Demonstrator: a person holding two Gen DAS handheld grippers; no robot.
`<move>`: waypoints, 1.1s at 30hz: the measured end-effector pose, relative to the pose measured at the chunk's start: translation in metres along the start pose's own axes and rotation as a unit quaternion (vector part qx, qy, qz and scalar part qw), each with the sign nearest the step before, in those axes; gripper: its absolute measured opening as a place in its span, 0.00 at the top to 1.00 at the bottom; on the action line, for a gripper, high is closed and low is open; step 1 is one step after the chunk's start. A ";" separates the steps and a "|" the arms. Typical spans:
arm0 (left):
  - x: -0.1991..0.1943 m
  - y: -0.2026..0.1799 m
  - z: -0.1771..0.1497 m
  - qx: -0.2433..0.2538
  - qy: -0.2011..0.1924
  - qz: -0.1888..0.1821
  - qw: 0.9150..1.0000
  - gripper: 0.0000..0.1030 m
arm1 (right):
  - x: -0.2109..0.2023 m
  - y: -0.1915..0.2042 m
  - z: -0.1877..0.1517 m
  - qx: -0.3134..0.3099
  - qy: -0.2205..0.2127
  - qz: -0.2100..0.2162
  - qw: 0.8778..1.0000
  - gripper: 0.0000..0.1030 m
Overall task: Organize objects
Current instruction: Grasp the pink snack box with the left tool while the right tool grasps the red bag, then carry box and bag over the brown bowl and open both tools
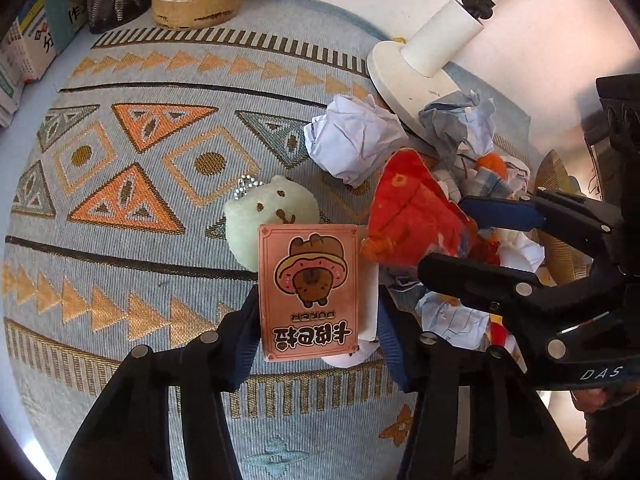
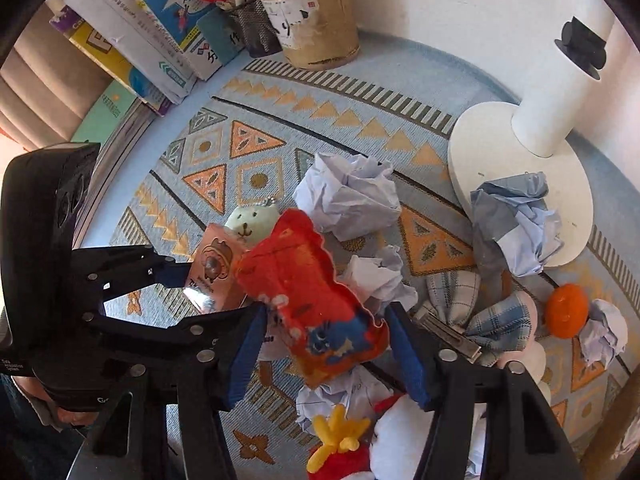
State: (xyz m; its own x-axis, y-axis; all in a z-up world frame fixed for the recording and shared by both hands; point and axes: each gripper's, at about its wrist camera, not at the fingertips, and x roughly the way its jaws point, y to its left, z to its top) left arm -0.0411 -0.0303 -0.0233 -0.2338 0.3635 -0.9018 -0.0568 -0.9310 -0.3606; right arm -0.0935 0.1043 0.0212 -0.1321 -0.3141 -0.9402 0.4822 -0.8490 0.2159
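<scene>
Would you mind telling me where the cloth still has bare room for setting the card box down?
Free: the patterned cloth between the books, pen cup and green plush. Crowded: by the lamp base, crumpled paper, orange ball.

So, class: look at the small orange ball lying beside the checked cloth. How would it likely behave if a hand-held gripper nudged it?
The orange ball looks round and smooth, so it would probably roll away rather than slide. The crumpled paper on one side and the checked cloth on the other might stop it quickly. It seems small and likely light, though its weight cannot be judged.
</scene>
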 end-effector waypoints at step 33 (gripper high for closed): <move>-0.071 -0.278 -0.008 0.216 -0.118 -0.041 0.968 0.62 | -0.232 -0.141 -0.209 0.307 -0.162 -0.161 0.924 0.59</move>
State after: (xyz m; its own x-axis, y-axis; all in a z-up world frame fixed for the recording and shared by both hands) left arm -0.0005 0.2029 0.1394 -0.4232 0.4668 -0.7765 -0.4738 -0.8446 -0.2495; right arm 0.0500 0.3859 0.1532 -0.4827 -0.0298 -0.8753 -0.1959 -0.9704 0.1411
